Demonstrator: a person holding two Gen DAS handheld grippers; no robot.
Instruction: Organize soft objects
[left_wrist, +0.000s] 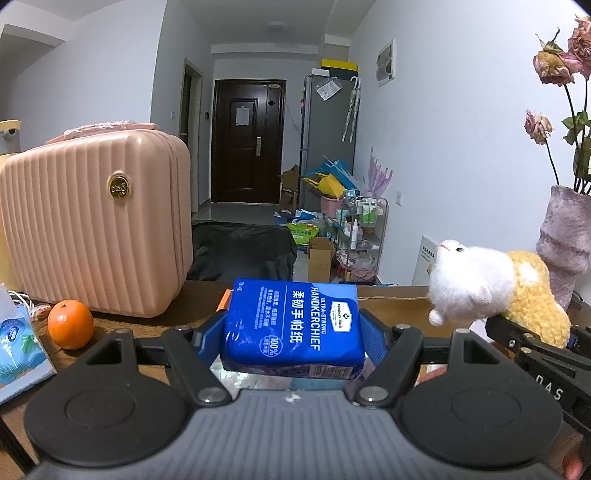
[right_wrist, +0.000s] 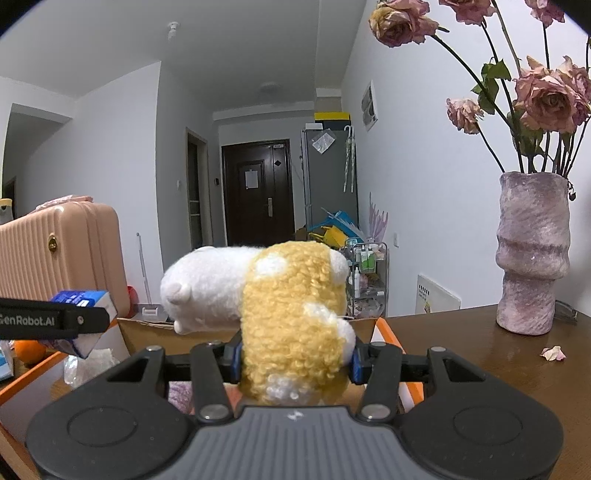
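Note:
A blue handkerchief pack (left_wrist: 291, 325) sits between the fingers of my left gripper (left_wrist: 291, 336), which is shut on its sides and holds it above the table. My right gripper (right_wrist: 295, 356) is shut on a yellow and white plush animal (right_wrist: 291, 306), whose white head points left. In the left wrist view the plush animal (left_wrist: 480, 288) hangs at the right, level with the pack. In the right wrist view the handkerchief pack (right_wrist: 86, 299) shows at the left edge. Both are over an orange-rimmed cardboard box (right_wrist: 389, 330).
A pink ribbed suitcase (left_wrist: 96, 225) stands on the wooden table (right_wrist: 480, 354) at the left, with an orange (left_wrist: 70, 324) and a light blue tissue pack (left_wrist: 18, 347) beside it. A mauve vase (right_wrist: 532, 251) of dried roses stands at the right, a fallen petal (right_wrist: 553, 353) near it.

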